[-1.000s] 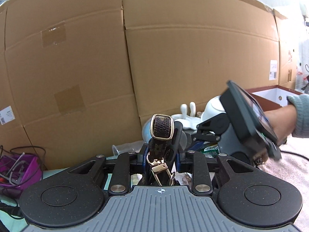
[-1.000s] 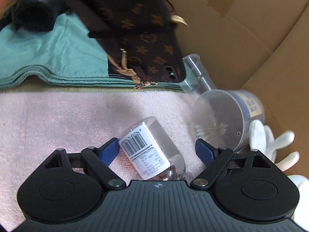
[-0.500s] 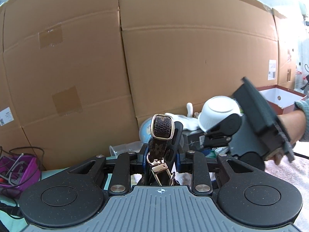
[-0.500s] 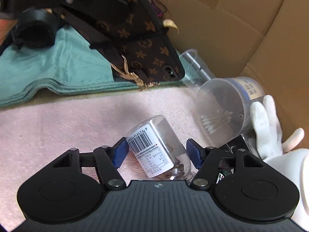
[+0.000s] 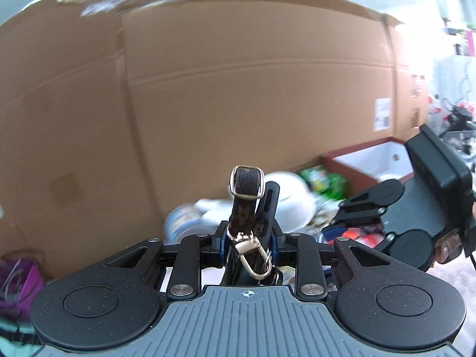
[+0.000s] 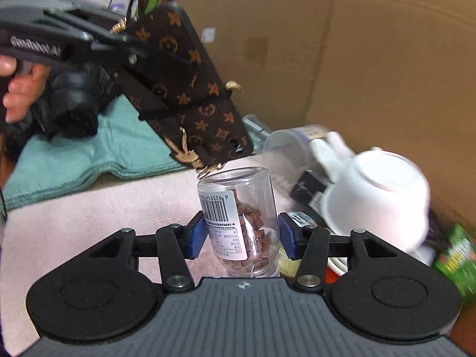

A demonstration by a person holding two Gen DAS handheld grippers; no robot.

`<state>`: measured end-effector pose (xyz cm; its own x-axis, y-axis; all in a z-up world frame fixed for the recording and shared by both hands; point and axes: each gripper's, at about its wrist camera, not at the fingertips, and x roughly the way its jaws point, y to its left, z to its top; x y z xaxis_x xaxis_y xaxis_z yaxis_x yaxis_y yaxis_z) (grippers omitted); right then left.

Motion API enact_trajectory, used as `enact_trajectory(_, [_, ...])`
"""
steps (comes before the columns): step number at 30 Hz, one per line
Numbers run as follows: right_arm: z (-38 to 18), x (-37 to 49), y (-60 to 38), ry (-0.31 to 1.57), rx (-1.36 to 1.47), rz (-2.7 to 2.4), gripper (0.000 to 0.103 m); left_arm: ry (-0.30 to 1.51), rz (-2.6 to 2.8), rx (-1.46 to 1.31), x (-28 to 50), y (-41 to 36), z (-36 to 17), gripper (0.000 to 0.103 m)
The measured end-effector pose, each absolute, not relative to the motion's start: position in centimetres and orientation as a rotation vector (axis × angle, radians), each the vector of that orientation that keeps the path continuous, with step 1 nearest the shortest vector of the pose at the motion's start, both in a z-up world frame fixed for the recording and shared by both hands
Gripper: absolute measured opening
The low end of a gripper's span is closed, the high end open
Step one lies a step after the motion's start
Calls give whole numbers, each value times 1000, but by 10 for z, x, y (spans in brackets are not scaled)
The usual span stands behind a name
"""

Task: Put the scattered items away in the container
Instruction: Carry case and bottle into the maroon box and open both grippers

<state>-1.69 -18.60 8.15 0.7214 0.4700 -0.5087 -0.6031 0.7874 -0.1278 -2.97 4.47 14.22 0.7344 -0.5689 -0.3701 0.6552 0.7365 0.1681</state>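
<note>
Left gripper [image 5: 248, 247] at lower middle, pinching the brown patterned bag [image 6: 190, 89] by its strap; bag hanging in the upper left of the right view. Right gripper [image 6: 241, 236] closing around a clear jar [image 6: 241, 217] at frame middle, blue pads at its sides

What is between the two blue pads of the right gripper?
A clear bottle with brown pellets and a barcode label stands between the closing right gripper pads, as the right wrist view shows.
</note>
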Motion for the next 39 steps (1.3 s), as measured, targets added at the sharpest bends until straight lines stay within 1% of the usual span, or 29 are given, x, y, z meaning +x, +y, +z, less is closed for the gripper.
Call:
enact_trajectory(5, [107, -53, -248, 394, -305, 428, 56, 245, -784, 308, -47, -20, 168, 24])
enact_trajectory(11, [140, -59, -348, 373, -257, 155, 55, 223, -865, 290, -33, -125, 189, 24])
enact_trajectory(15, [148, -53, -400, 384, -200, 44, 56, 236, -893, 275, -14, -196, 186, 24])
enact_trajectory(18, [138, -35, -425, 473, -173, -5, 56, 291, -884, 273, 4, -243, 168, 26])
enact_trajectory(20, [126, -29, -431, 485, -205, -63, 58, 322, -876, 292, 11, -267, 155, 30])
enact_trajectory(21, [121, -27, -434, 488, -211, -89, 69, 342, -878, 294, 14, -275, 150, 38])
enact_trajectory(22, [117, -27, -436, 491, -201, -99, 76, 362, -877, 294, 17, -283, 146, 59])
enact_trajectory(23, [115, -27, -438, 493, -187, -91, 82, 380, -873, 295, 20, -288, 143, 69])
enact_trajectory(24, [112, -28, -439, 494, -180, -80, 82, 386, -872, 301, 20, -291, 140, 68])
enact_trajectory(25, [111, -30, -439, 492, -184, -77, 83, 384, -875, 311, 20, -293, 139, 55])
enact_trajectory(26, [109, -31, -438, 489, -193, -83, 84, 384, -876, 317, 20, -293, 139, 53])
enact_trajectory(28, [107, -37, -438, 471, -189, -91, 84, 381, -870, 306, 19, -285, 140, 61])
enact_trajectory(29, [108, -42, -440, 452, -166, -90, 84, 370, -877, 297, 17, -277, 142, 63])
enact_trajectory(31, [114, -55, -442, 393, -134, -90, 85, 322, -878, 264, 9, -259, 151, 80])
enact_trajectory(33, [120, -73, -438, 327, -150, -99, 93, 268, -869, 219, 3, -238, 162, 83])
enact_trajectory(39, [133, -95, -411, 188, -168, -87, 94, 246, -802, 95, -5, -162, 180, 82])
